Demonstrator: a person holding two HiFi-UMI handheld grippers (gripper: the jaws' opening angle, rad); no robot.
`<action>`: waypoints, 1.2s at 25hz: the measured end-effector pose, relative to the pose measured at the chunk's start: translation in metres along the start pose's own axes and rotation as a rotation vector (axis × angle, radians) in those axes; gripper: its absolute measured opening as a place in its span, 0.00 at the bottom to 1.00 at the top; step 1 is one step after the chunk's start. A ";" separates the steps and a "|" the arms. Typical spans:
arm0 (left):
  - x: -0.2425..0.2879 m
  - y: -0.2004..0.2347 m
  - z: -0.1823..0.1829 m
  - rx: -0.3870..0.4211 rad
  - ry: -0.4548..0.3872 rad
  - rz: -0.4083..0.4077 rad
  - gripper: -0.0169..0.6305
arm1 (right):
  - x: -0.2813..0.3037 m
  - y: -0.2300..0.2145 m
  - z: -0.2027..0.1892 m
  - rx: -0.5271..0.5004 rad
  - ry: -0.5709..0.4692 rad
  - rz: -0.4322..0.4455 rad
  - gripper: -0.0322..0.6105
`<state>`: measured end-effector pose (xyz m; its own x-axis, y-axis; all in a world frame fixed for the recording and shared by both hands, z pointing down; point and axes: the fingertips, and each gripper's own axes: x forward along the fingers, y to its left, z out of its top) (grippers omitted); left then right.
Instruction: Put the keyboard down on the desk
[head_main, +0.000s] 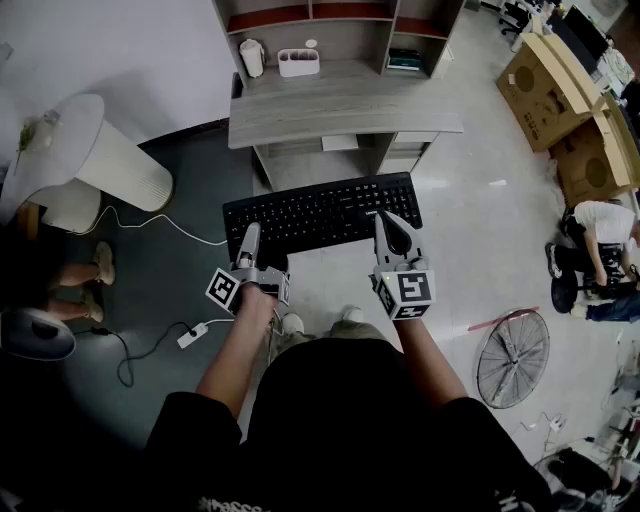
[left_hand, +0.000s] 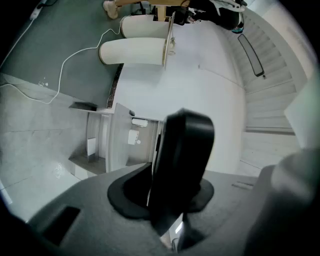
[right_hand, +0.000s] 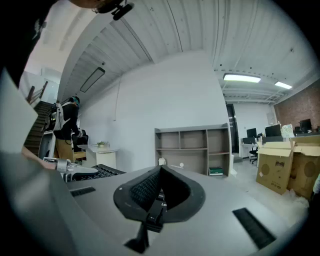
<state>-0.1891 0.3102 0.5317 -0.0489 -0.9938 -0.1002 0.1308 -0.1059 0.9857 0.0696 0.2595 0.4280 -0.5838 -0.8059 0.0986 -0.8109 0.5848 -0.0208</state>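
In the head view a black keyboard (head_main: 320, 212) hangs level in the air, in front of the grey desk (head_main: 340, 110) and above the floor. My left gripper (head_main: 248, 246) is shut on its near left edge, and my right gripper (head_main: 393, 236) is shut on its near right edge. The left gripper view shows the keyboard (left_hand: 182, 160) end-on, pinched in the left gripper (left_hand: 175, 205). In the right gripper view the keyboard's (right_hand: 145, 187) keys run off to the left from the right gripper (right_hand: 156, 202), with the desk's shelves (right_hand: 192, 147) beyond.
A white pitcher (head_main: 252, 57) and a white holder (head_main: 298, 62) stand at the back of the desk. A white ribbed cylinder (head_main: 115, 160) and a power strip (head_main: 192, 335) lie left. Cardboard boxes (head_main: 545, 80), a seated person (head_main: 600, 245) and a floor fan (head_main: 512, 358) are right.
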 end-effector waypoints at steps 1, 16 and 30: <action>-0.001 -0.001 -0.003 0.002 -0.003 0.002 0.18 | -0.003 0.000 0.003 -0.007 -0.012 0.002 0.07; 0.015 0.014 -0.063 -0.034 -0.061 -0.034 0.18 | -0.037 -0.061 -0.004 0.063 -0.061 0.093 0.07; 0.111 0.031 -0.041 -0.012 -0.013 -0.099 0.18 | 0.057 -0.083 -0.012 0.035 -0.013 0.095 0.07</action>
<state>-0.1496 0.1955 0.5459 -0.0754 -0.9779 -0.1952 0.1362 -0.2041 0.9694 0.1037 0.1662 0.4477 -0.6585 -0.7481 0.0820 -0.7526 0.6554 -0.0639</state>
